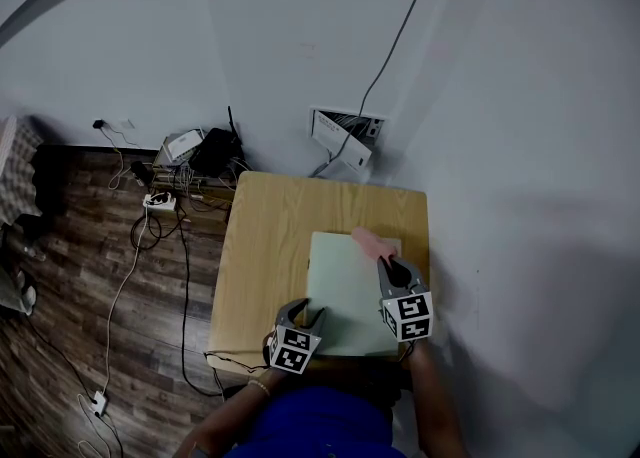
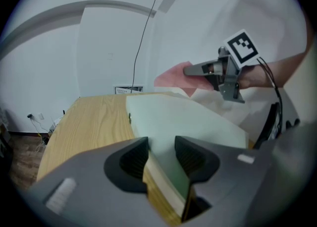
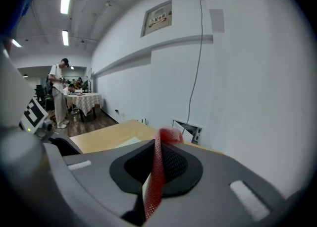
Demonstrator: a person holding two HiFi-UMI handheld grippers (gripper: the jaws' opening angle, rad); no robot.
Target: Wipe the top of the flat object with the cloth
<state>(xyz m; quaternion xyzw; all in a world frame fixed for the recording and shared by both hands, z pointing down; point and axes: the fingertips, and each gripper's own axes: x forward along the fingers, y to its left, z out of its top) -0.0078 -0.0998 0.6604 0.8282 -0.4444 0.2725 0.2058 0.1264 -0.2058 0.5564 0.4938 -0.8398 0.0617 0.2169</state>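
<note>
We look down on a light wooden worktop (image 1: 262, 246) set against a white wall. A pale green flat object (image 1: 345, 296) lies on its right half. Our left claw (image 1: 305, 314) sits at that object's near left corner. Our right claw (image 1: 393, 269) is over its far right part, with a pink cloth (image 1: 372, 242) sticking out past the tip. Cables (image 1: 150, 231) trail across the dark wood floor (image 1: 70, 286) at the left

Grey left claw (image 1: 303, 309) and right claw (image 1: 392, 266) bear black-and-white marker cubes (image 1: 291, 351); blue top (image 1: 320, 426).
</note>
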